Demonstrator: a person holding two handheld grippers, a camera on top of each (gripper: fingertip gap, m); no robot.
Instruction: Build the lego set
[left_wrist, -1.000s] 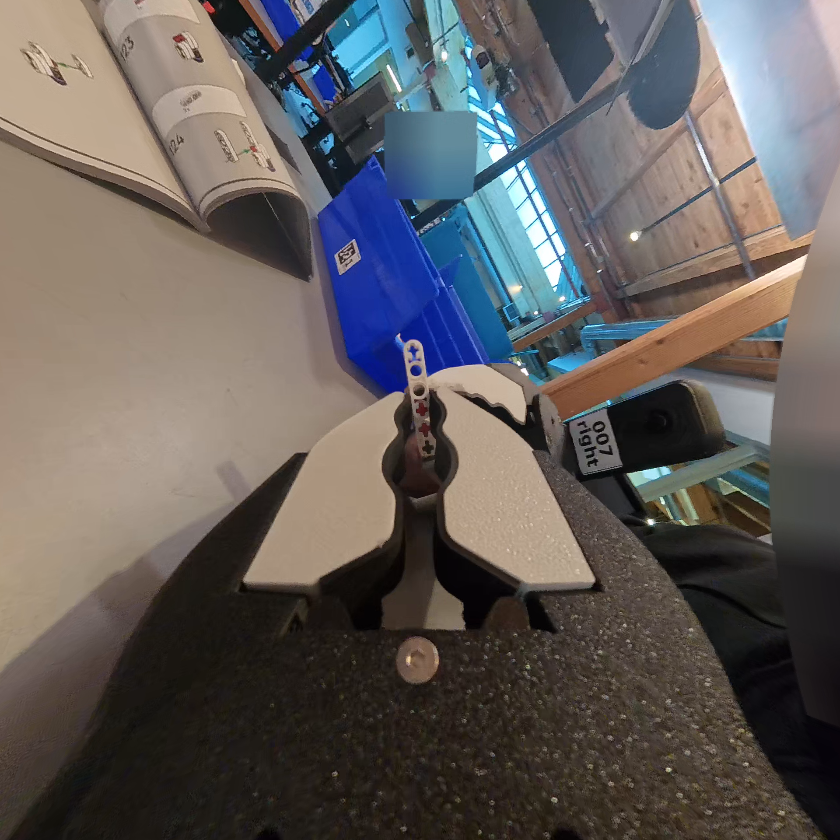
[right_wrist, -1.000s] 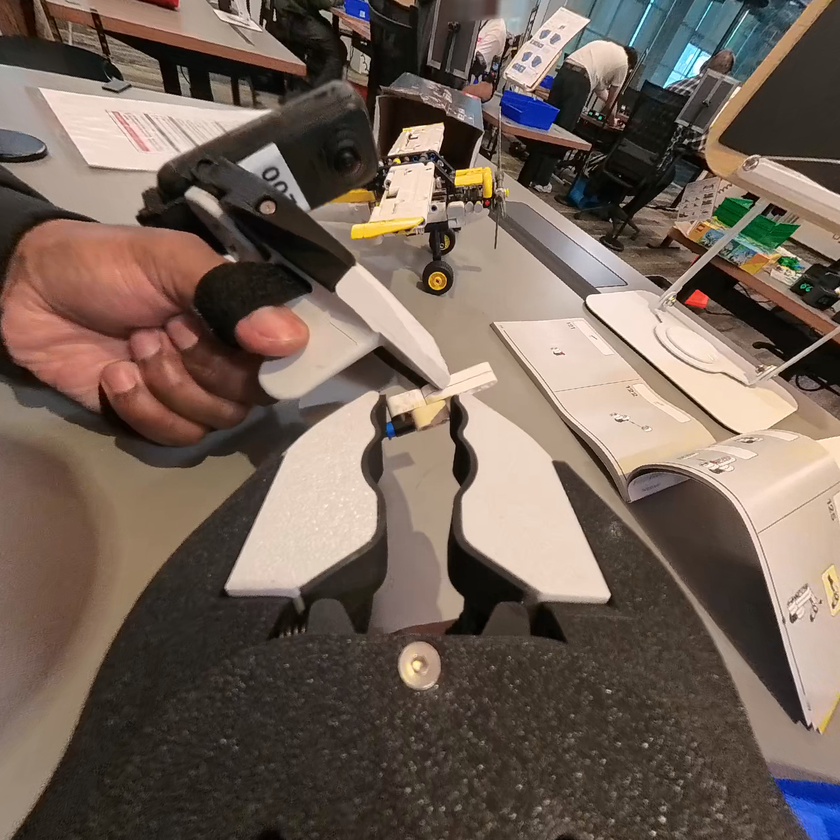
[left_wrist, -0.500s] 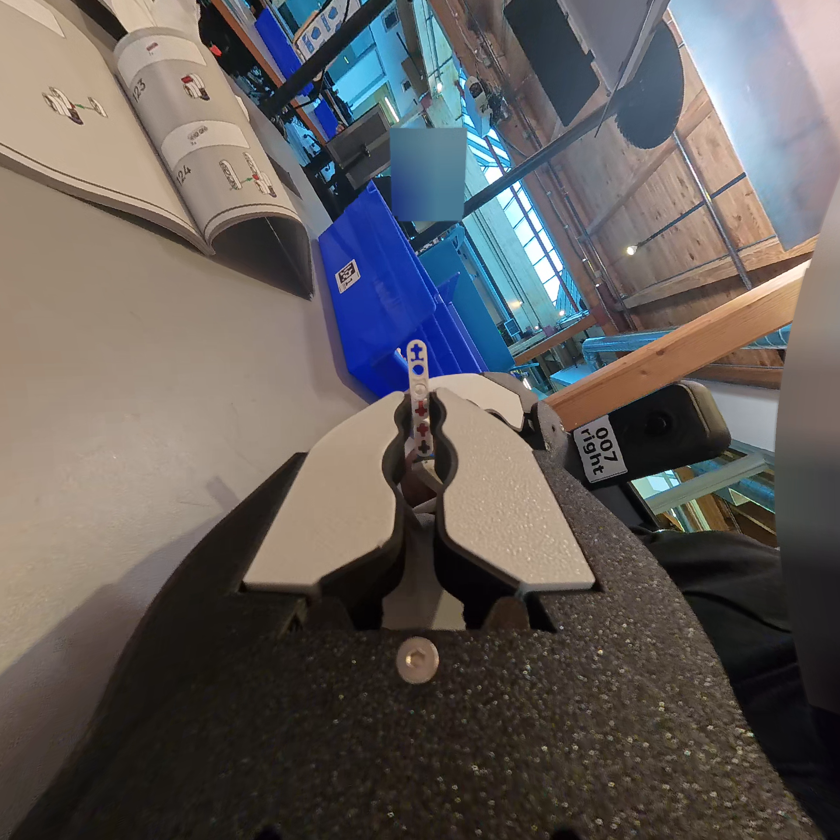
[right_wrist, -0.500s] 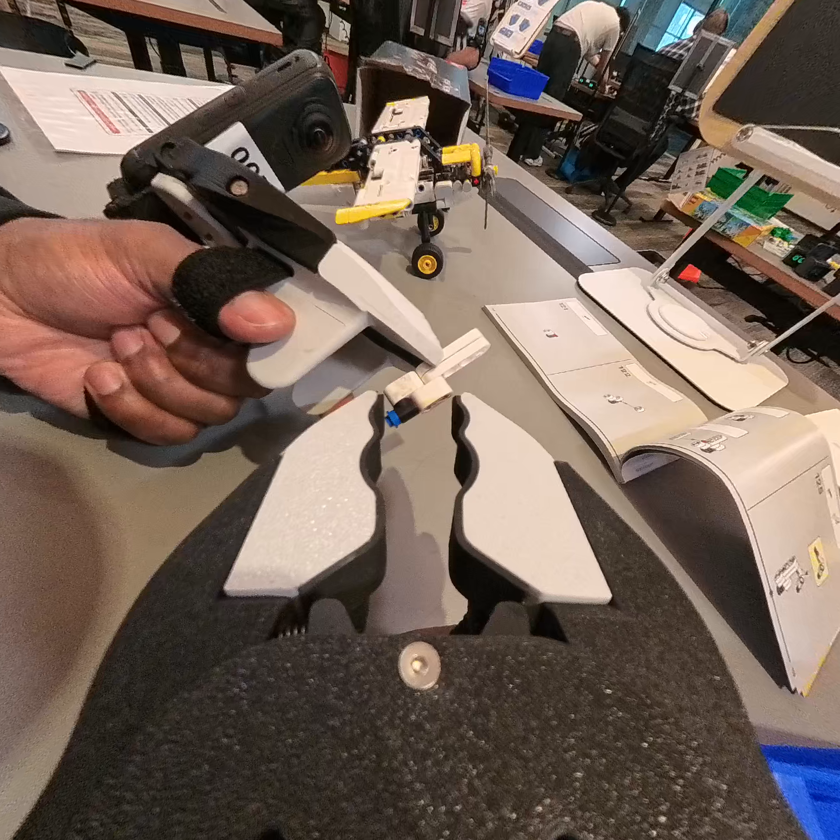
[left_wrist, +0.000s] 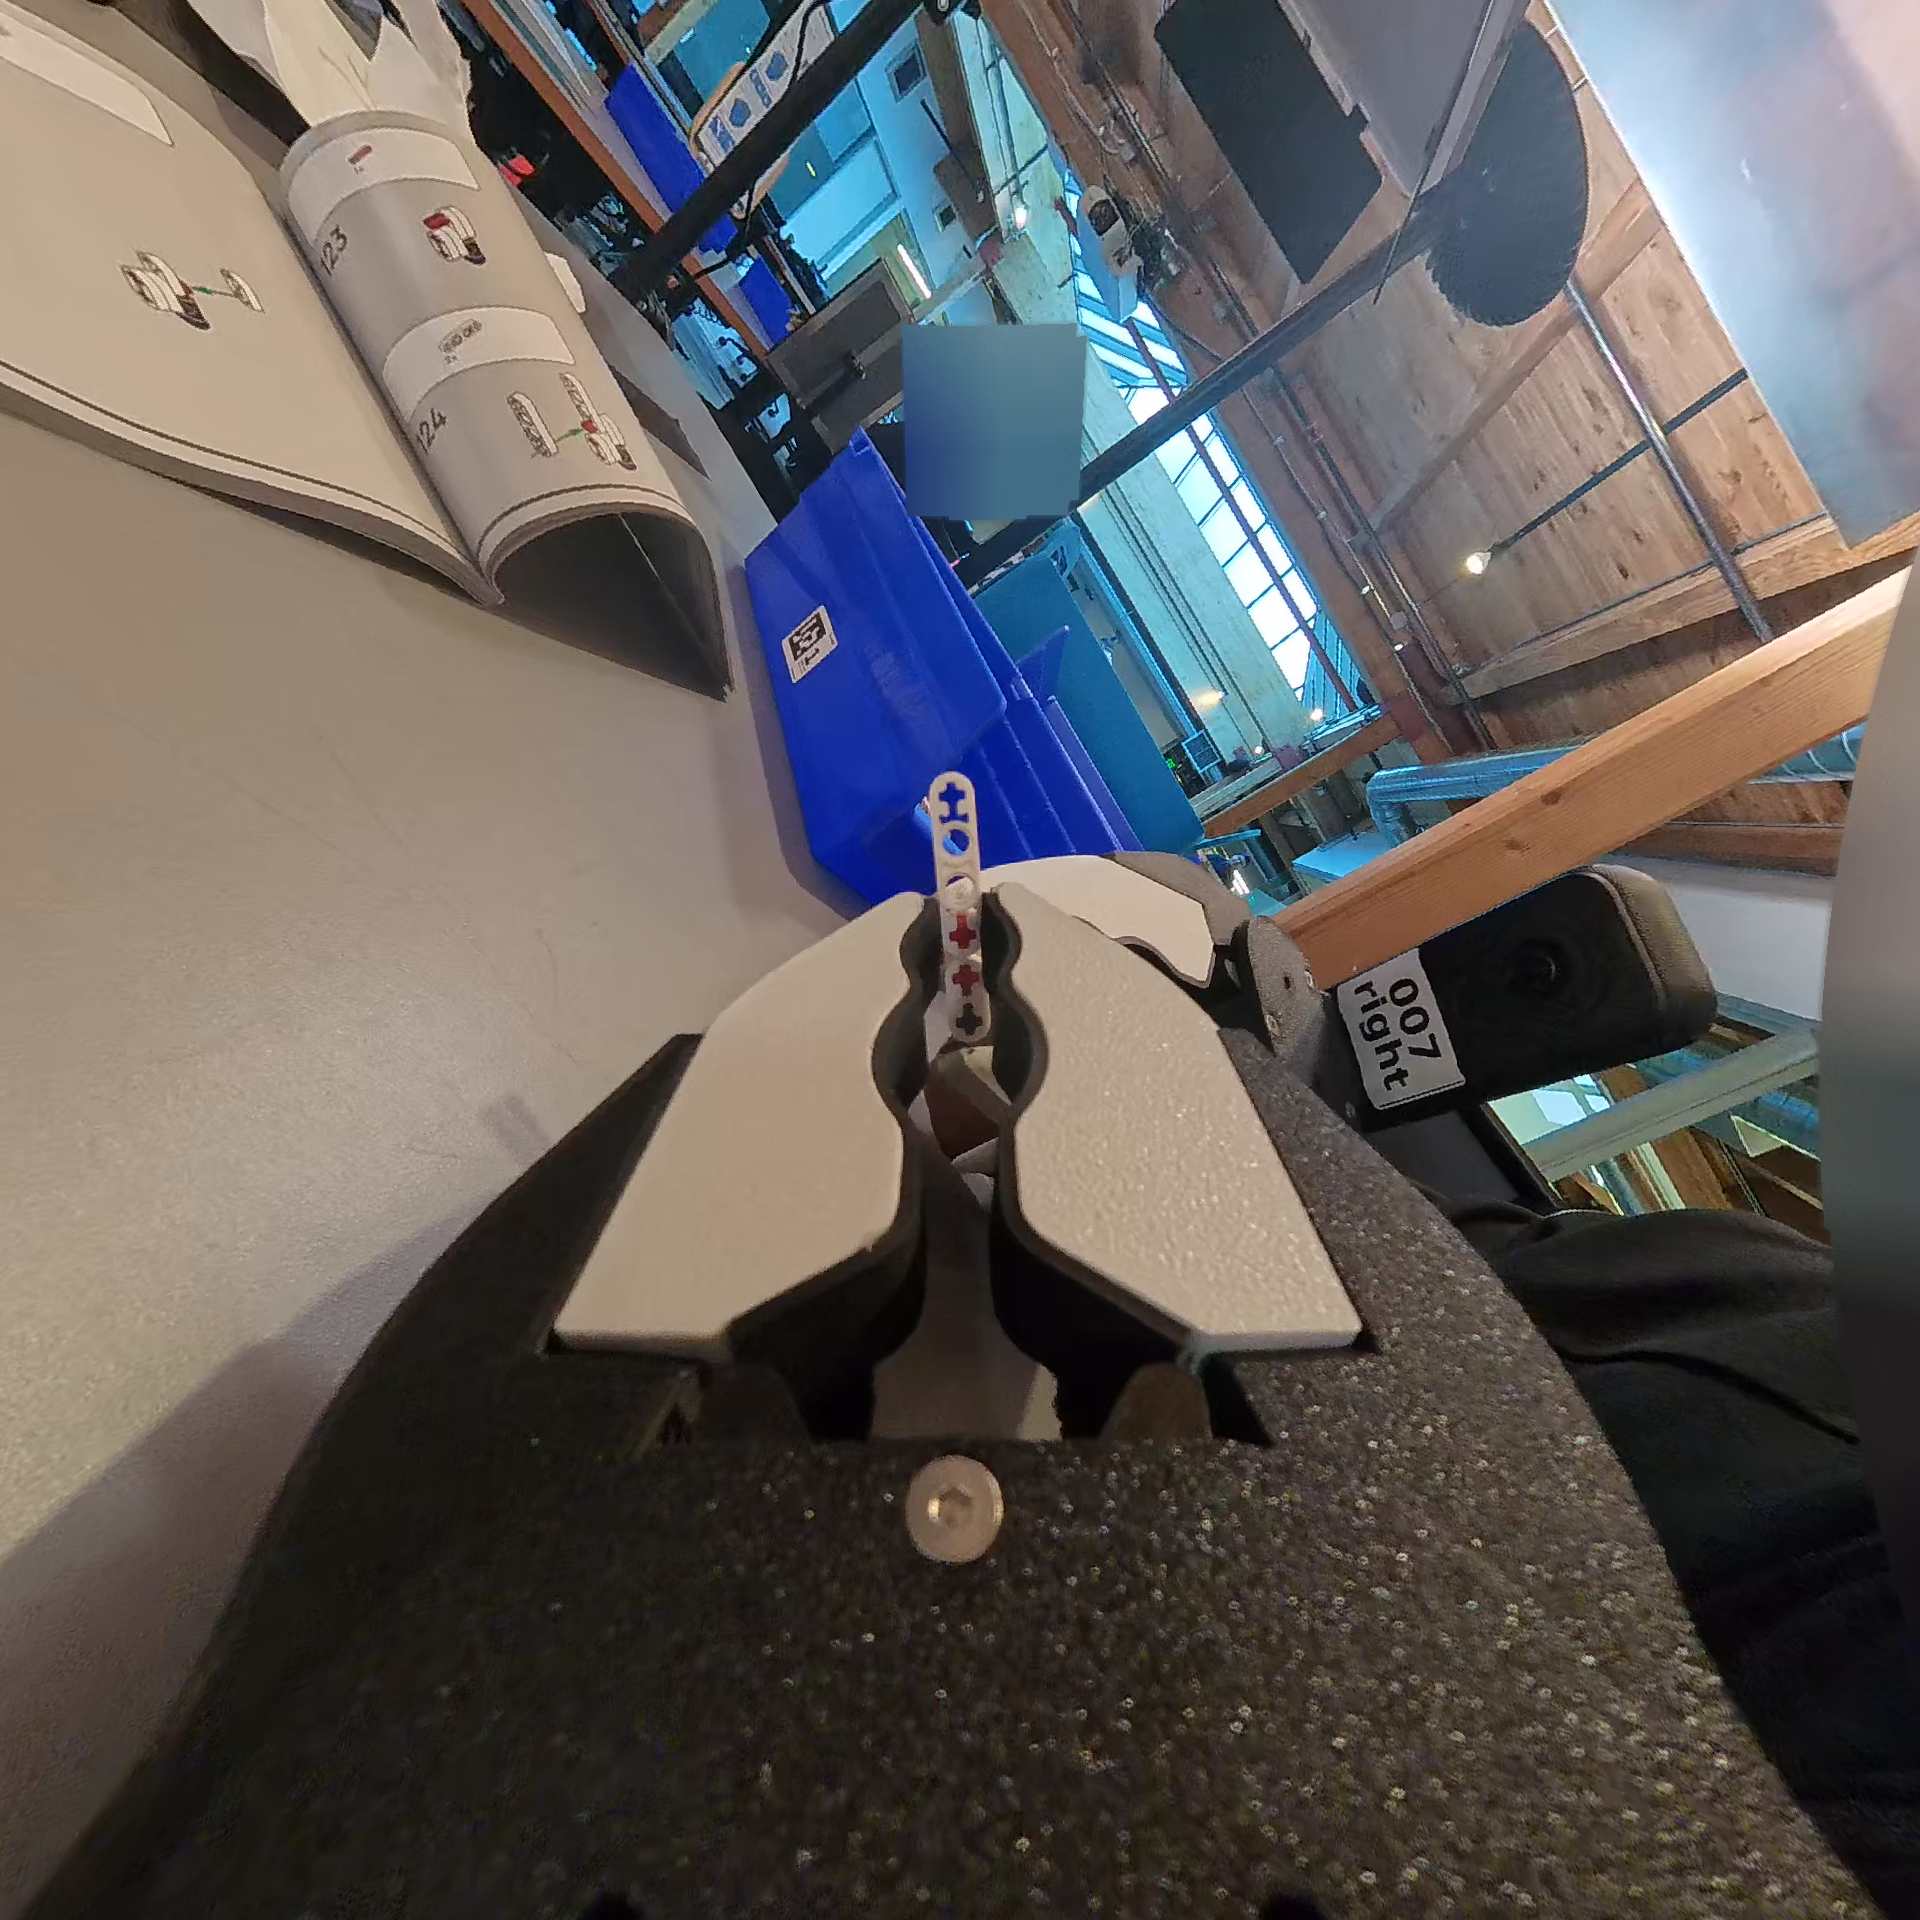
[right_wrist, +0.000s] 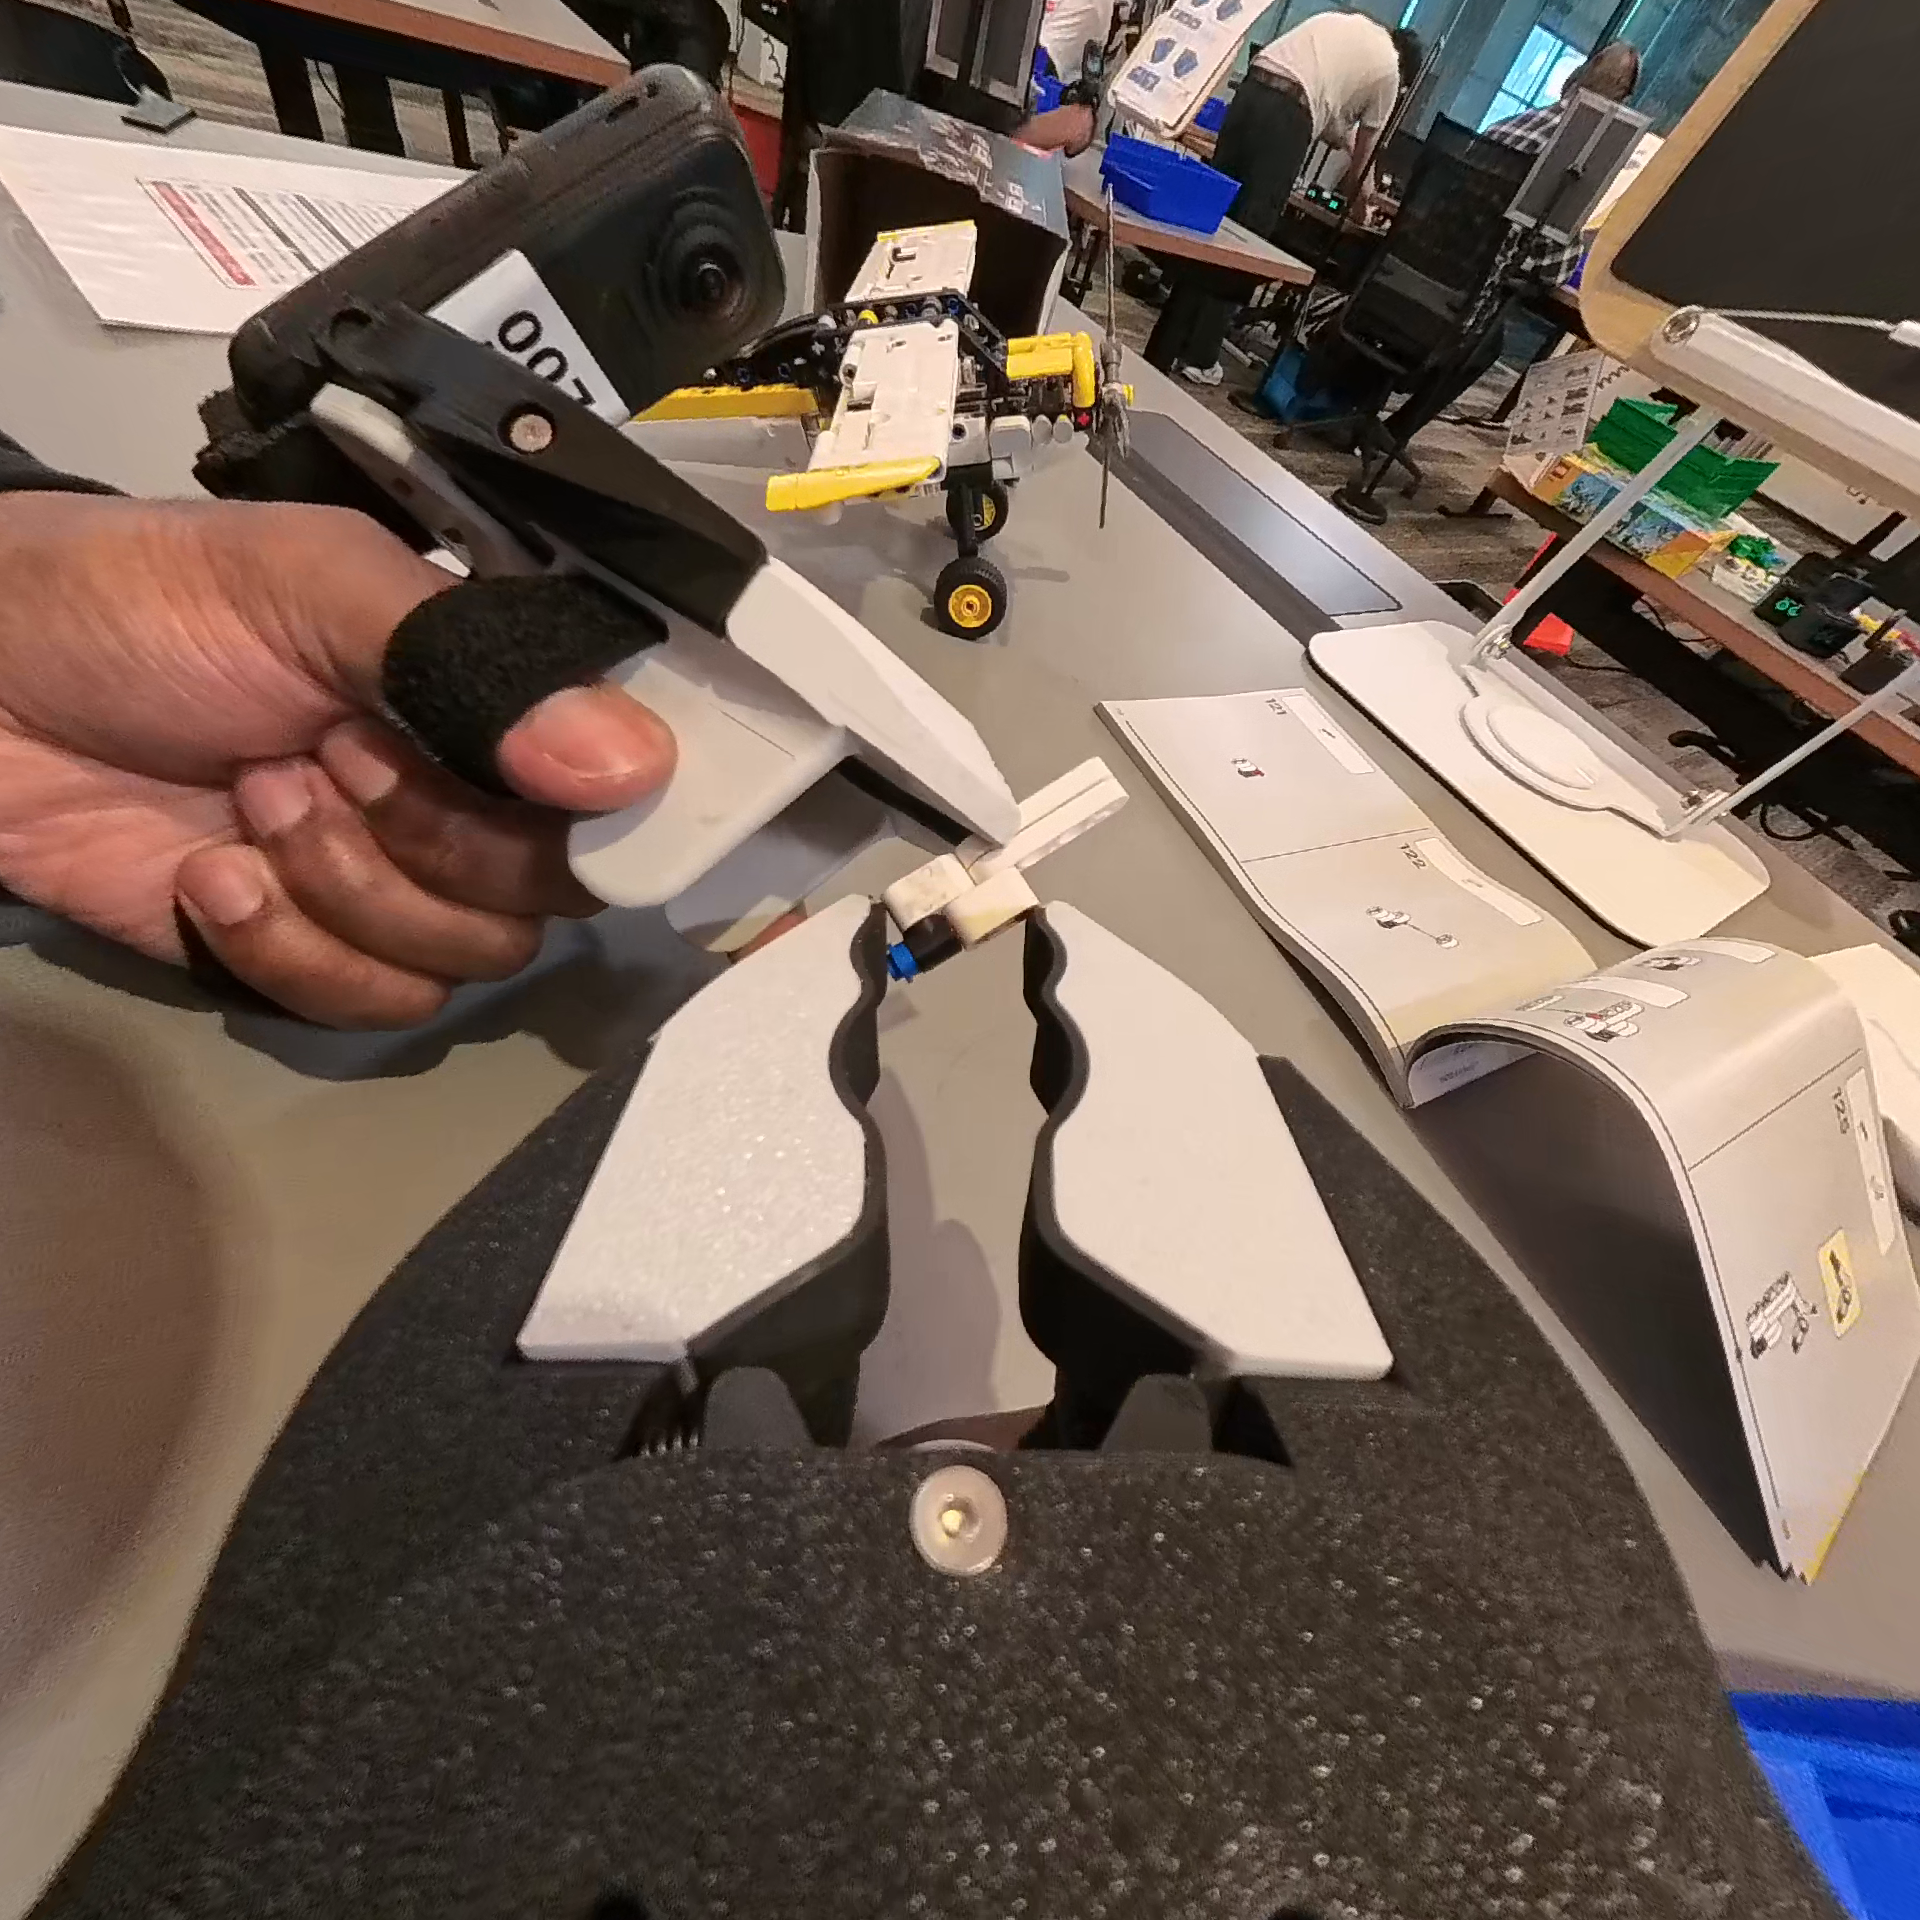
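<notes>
The left tongs (left_wrist: 961, 935) are nearly closed and pinch a thin white perforated beam (left_wrist: 956, 862), a toy-brick part with cross and round holes; both pads press its flat sides, and its upper end sticks out past the fingertips. In the right wrist view that beam (right_wrist: 1070, 805) carries a small white connector block (right_wrist: 961, 896) with a black pin tipped in blue (right_wrist: 902, 961).

The right tongs (right_wrist: 951, 930) stand moderately apart around this connector end; the blue pin tip is at the left pad and the block's corner at the right pad, but whether either pad presses cannot be told.

A blue bin (left_wrist: 883, 644) stands on the grey worktop (left_wrist: 312, 831) beyond an open instruction booklet (left_wrist: 260, 343); its contents are hidden. Farther off stands a yellow-and-white brick aeroplane (right_wrist: 914, 405).
</notes>
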